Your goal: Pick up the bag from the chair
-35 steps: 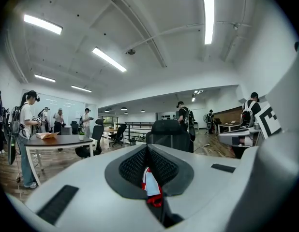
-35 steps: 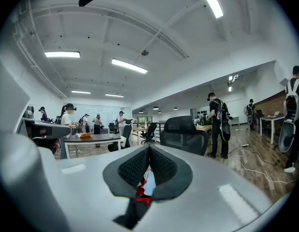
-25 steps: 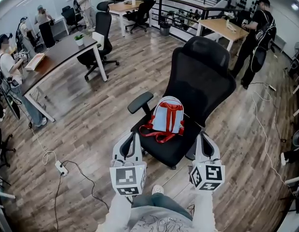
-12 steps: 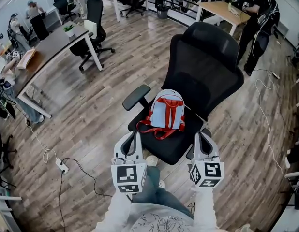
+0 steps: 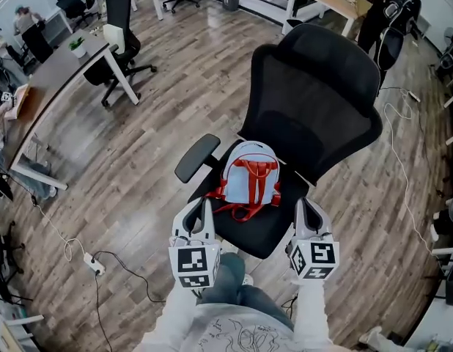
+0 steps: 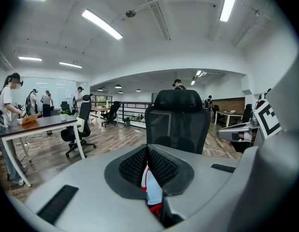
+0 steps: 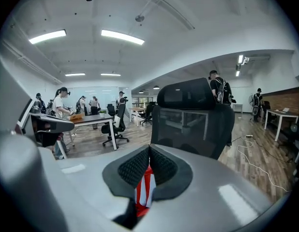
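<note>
Here, the light-blue bag (image 5: 248,176) with red straps lies on the seat of the black chair (image 5: 314,101), leaning against its backrest. The left gripper (image 5: 200,210) and the right gripper (image 5: 306,210) hover at the seat's front edge, each with jaws closed together, holding nothing.

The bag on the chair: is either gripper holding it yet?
No: the bag lies on the chair seat, apart from the left gripper and the right gripper, whose jaws are shut.
</note>
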{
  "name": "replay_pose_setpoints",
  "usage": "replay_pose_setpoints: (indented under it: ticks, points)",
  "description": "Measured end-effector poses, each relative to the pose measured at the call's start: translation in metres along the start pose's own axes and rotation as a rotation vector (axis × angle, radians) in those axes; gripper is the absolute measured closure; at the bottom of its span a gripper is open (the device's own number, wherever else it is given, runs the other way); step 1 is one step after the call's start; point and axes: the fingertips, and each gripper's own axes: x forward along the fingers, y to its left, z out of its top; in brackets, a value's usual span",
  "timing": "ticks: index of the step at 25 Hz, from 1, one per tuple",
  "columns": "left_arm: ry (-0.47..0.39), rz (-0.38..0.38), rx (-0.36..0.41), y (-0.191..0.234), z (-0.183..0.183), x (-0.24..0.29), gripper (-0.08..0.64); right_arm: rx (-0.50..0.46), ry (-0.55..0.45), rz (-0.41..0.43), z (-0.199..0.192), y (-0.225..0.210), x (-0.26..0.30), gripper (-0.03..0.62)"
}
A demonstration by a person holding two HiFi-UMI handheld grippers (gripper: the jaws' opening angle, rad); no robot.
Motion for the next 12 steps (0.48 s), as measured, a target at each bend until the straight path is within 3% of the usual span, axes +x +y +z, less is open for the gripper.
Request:
replay_pose_setpoints:
  ticks: [12]
  points:
    - [0.147, -0.106, 0.015, 0.031, -0.042, 0.101, 0.552, 0.008, 0.149, -0.073, -0.047, -0.022, 0.089, 0.578]
